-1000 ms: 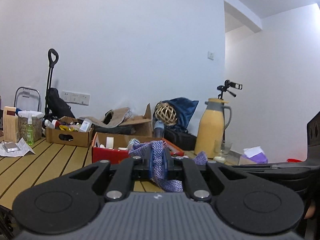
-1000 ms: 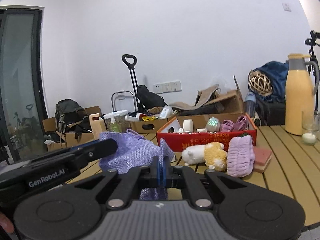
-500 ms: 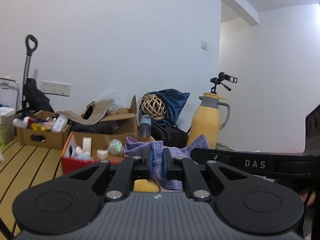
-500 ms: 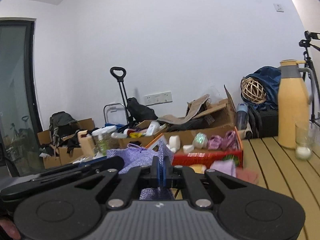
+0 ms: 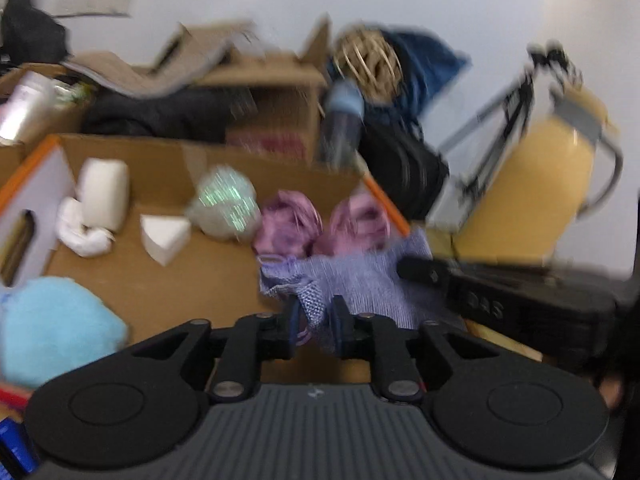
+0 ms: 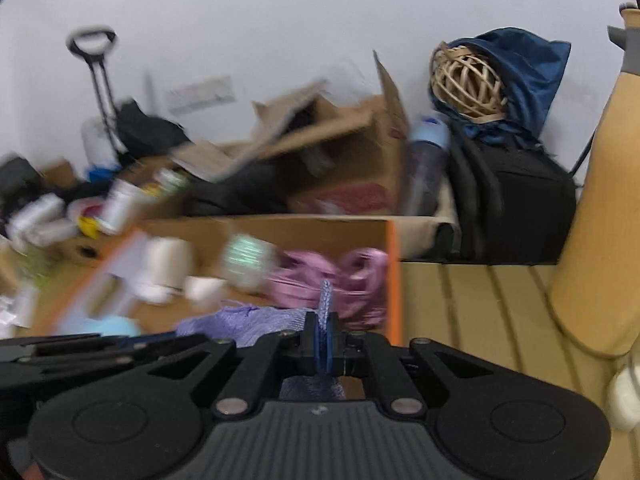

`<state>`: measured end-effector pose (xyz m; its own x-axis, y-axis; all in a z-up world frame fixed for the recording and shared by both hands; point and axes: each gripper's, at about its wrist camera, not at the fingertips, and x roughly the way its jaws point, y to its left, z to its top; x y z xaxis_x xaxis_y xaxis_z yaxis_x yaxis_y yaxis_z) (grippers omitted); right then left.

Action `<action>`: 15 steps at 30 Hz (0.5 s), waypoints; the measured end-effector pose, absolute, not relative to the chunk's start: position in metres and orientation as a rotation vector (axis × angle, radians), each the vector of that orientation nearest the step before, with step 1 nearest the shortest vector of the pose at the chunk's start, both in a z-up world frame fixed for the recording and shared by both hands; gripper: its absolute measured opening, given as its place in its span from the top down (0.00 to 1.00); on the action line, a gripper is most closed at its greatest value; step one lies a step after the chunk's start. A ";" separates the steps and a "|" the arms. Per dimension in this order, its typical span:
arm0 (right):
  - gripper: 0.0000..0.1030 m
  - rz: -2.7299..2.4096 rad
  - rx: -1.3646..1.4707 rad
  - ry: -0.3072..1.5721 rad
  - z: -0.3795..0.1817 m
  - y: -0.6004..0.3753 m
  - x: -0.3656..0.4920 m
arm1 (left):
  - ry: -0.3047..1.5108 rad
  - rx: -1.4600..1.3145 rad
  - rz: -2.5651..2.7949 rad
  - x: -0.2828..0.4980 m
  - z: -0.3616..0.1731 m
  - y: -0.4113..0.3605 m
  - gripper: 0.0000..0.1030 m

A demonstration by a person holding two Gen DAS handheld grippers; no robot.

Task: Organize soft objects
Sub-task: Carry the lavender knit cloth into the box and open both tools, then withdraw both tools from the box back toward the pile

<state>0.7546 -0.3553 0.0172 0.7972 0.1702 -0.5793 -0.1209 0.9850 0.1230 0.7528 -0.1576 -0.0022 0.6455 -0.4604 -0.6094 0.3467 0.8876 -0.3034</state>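
Lilac mesh pouch [image 5: 352,276] hangs between your two grippers, right above the near corner of the open box [image 5: 168,280], so you can likely drop it in with the other soft things. Your left gripper [image 5: 316,316] is opening its jaws, with the fabric between them. Your right gripper [image 6: 325,336] has its jaws pinched tight on the other edge. It looks loosely woven, limp and creased, sagging beside the pink bundles [image 5: 320,228].

The right gripper [image 6: 325,334] pinched an edge of the lilac mesh pouch [image 6: 256,322] — jaws closed tight on it — above the open cardboard box [image 6: 394,280]. Inside lay pink fabric bundles [image 6: 320,280] and blurred white items; a yellow thermos [image 6: 600,240] stood at the right edge.
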 end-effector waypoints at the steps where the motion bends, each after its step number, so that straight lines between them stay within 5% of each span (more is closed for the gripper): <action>1: 0.89 0.147 0.043 0.645 0.010 -0.354 0.761 | 0.742 -0.158 -0.481 0.753 -0.004 -0.158 0.69; 2: 0.87 0.144 0.004 0.662 0.004 -0.351 0.764 | 0.734 -0.161 -0.496 0.751 -0.004 -0.156 0.60; 6: 0.80 0.171 -0.074 0.628 -0.007 -0.345 0.754 | 0.674 -0.155 -0.518 0.734 0.012 -0.144 0.55; 8: 0.73 0.169 -0.061 0.602 -0.003 -0.348 0.745 | 0.617 -0.122 -0.522 0.721 0.028 -0.138 0.40; 15: 0.59 0.196 -0.054 0.452 0.061 -0.356 0.676 | 0.417 0.013 -0.406 0.652 0.100 -0.094 0.26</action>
<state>0.6762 -0.3563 0.0608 0.8809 0.1766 -0.4391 -0.2003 0.9797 -0.0079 0.6523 -0.0941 0.1000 0.8354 -0.3809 -0.3962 0.3862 0.9198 -0.0699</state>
